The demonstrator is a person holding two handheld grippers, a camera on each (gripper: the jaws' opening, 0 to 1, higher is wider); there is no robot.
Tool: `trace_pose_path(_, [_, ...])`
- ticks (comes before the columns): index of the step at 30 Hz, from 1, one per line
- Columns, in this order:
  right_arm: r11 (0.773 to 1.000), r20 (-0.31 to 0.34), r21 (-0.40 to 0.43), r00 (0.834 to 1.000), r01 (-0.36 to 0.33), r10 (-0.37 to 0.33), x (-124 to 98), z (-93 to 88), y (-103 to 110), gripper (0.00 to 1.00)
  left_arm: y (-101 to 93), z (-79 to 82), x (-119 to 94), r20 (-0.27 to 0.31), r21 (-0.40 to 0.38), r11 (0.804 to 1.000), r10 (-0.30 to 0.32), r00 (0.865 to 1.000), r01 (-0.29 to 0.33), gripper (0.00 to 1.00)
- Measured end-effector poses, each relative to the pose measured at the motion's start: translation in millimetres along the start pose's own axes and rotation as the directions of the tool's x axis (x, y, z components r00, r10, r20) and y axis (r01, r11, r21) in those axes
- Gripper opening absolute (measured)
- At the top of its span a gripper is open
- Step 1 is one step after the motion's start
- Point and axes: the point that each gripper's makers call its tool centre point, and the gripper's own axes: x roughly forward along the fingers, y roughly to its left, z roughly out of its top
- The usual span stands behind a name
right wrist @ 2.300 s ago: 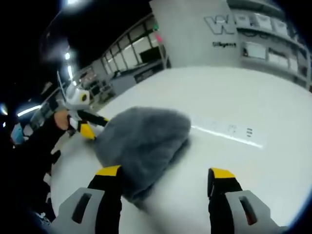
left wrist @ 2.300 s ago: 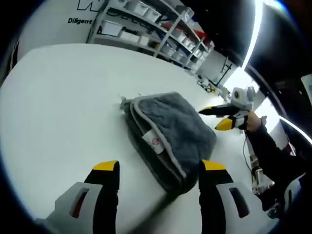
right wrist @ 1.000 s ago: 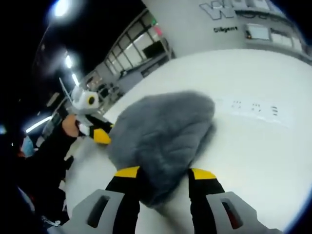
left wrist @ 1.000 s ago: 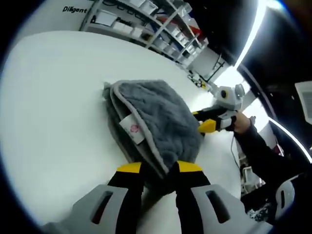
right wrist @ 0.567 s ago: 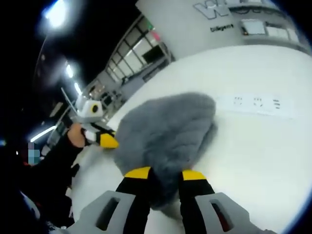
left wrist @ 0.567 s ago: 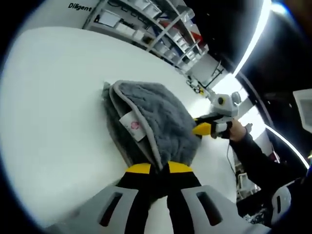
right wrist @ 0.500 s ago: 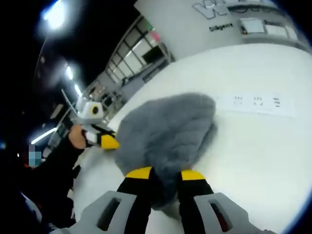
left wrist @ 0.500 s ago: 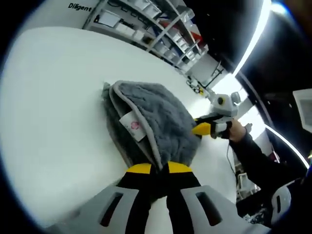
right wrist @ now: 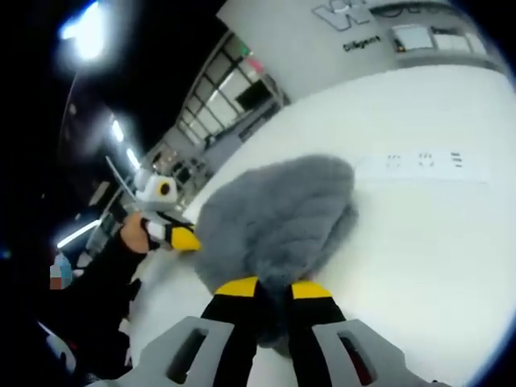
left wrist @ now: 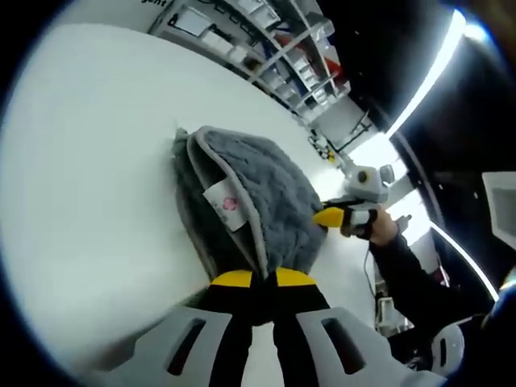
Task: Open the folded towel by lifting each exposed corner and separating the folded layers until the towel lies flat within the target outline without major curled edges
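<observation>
2 opposite corners of the folded grey towel [left wrist: 258, 205] on the white tabletop [left wrist: 89, 161] are pinched: left gripper [left wrist: 255, 279] fingers at 6 o'clock, right gripper [right wrist: 272, 288] likewise. Towel's long axis runs between them, toward 12 o'clock.

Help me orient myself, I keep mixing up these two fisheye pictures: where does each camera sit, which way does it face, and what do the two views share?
Left gripper view: rides the left gripper, looking along jaws shut on the gray towel, toward shelves; the right gripper and a sleeve enter from the right.
Right gripper view: rides the right gripper, jaws shut on the towel's other corner, facing a lettered wall; the left gripper enters from the left.
Shared: the towel, the white table, both grippers.
</observation>
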Motion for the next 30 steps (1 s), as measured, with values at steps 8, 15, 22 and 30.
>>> trace_pose_path(8, [1.0,-0.001,0.018,1.0,-0.024,0.024,-3.7,-6.8,5.2,0.06,-4.1,-5.9,-1.2,0.002,0.0,1.0,-0.006,1.0,0.006,0.04])
trace_pose_path(15, [1.0,0.004,0.019,1.0,-0.024,0.024,-8.2,-13.0,8.1,0.06,-10.1,-13.0,-0.5,0.009,0.017,1.0,-0.003,1.0,0.003,0.03])
trace_pose_path(22, [1.0,0.004,0.021,1.0,-0.023,0.023,-12.9,-19.2,11.2,0.06,-16.7,-23.1,0.1,0.013,0.01,1.0,-0.017,1.0,0.017,0.03])
trace_pose_path(30, [1.0,0.01,0.016,1.0,-0.022,0.021,-16.7,-26.0,16.9,0.06,-18.2,-27.8,-2.1,0.017,0.011,1.0,-0.008,1.0,0.007,0.03])
